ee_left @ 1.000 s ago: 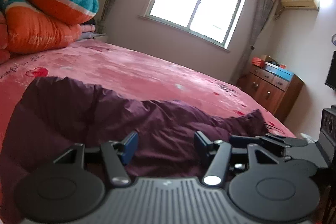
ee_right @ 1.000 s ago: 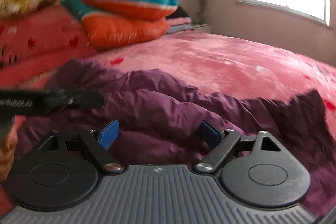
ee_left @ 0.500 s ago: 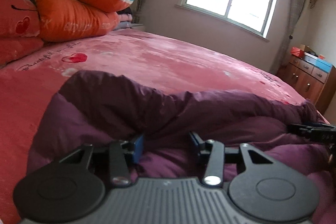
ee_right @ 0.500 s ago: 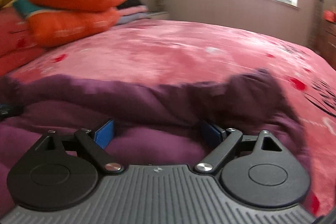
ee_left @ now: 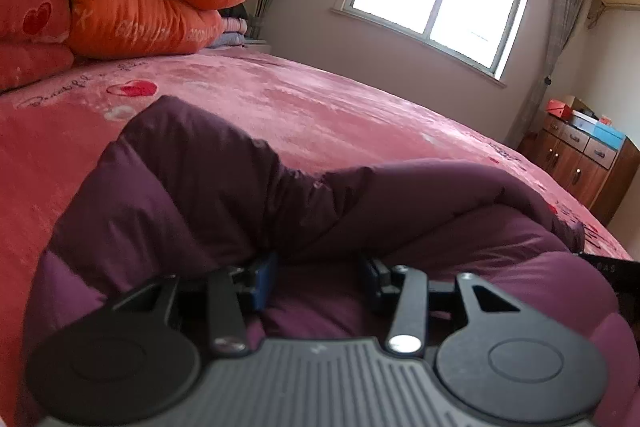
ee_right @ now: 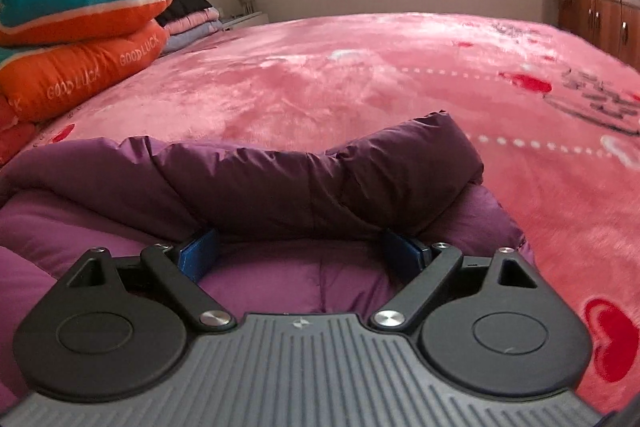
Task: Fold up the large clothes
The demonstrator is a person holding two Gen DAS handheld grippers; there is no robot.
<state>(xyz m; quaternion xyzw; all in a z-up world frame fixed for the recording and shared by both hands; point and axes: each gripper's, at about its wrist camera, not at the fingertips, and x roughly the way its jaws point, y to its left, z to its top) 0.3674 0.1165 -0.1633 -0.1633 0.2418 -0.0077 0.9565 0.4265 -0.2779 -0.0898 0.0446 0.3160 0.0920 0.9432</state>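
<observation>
A puffy purple jacket lies crumpled on a pink bed, with a darker fold heaped over a lighter layer. My left gripper sits low on its left part. Its blue pads are tucked under the dark fold and squeeze a bulge of the lighter fabric between them. In the right wrist view, my right gripper is at the jacket's right end. Its jaws stand wide with the fingertips pushed under the dark fold, and the fabric lies loose between them. A black part of the right gripper shows at the left view's right edge.
Folded orange and teal quilts are stacked at the head of the bed, also seen as quilts on the left. A wooden dresser stands by the far wall right of the bed. Pink blanket stretches beyond the jacket.
Both grippers have sunk onto the jacket. The left jaws have narrowed on the fabric. The right gripper has swept rightward along the jacket to its end and levelled out.
</observation>
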